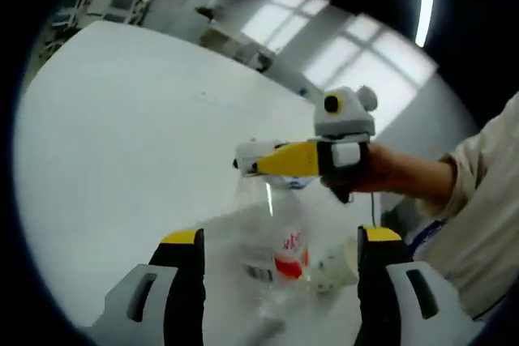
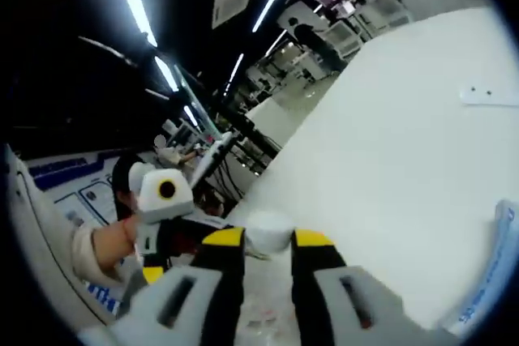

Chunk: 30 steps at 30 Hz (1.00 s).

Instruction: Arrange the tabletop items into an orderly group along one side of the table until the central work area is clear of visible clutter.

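Observation:
A clear plastic bottle (image 1: pixel 280 253) with a red-and-white label stands on the white table (image 1: pixel 138 143), between the wide-apart jaws of my left gripper (image 1: pixel 280 237); neither jaw touches it. My right gripper (image 1: pixel 247 160), held in a person's hand, reaches in from the right just above the bottle's neck. In the right gripper view, my right gripper (image 2: pixel 269 239) has its jaws close together on the bottle's white cap (image 2: pixel 268 231). The left gripper (image 2: pixel 162 237) shows at the lower left.
A white paper cup (image 1: pixel 336 265) lies right of the bottle, near my left gripper's right jaw. A small paper sheet (image 2: pixel 486 95) lies far out on the table (image 2: pixel 389 160). A blue-edged item (image 2: pixel 495 265) sits at the right edge. A person's sleeve (image 1: pixel 486 208) is close by.

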Each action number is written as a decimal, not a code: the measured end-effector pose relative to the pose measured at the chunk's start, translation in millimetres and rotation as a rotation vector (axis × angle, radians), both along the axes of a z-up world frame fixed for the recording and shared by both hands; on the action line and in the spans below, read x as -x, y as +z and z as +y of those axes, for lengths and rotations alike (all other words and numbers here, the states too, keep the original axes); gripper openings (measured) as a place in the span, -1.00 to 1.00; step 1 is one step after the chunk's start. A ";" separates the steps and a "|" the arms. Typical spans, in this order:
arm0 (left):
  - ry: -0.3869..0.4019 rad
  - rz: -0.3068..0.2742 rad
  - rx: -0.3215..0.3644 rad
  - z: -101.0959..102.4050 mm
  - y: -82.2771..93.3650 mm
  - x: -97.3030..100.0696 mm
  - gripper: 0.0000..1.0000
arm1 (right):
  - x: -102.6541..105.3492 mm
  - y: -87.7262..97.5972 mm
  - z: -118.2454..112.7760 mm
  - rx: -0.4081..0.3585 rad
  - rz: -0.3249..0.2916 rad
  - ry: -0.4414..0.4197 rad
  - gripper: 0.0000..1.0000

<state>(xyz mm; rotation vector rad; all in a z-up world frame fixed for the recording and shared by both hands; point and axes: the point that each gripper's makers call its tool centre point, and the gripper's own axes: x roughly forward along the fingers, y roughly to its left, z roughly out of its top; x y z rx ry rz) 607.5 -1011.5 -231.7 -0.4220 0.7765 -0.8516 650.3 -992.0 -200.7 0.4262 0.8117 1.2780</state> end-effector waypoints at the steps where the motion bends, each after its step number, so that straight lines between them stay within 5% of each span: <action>1: -0.019 0.003 -0.010 -1.8 -3.4 1.2 0.41 | 1.3 1.3 0.4 0.003 -0.011 0.008 -0.64; 9: -0.088 -0.034 -0.019 -13.0 -9.8 0.8 -0.19 | 3.3 9.8 -0.4 0.022 -0.088 0.043 -0.64; 19: -0.134 -0.177 -0.077 -14.0 2.3 -9.9 -0.26 | 1.1 29.4 -4.4 0.044 -0.265 0.060 -0.64; 30: -0.174 -0.376 -0.201 -19.5 17.3 -43.3 -0.28 | -12.1 53.7 -13.2 0.120 -0.570 0.062 -0.64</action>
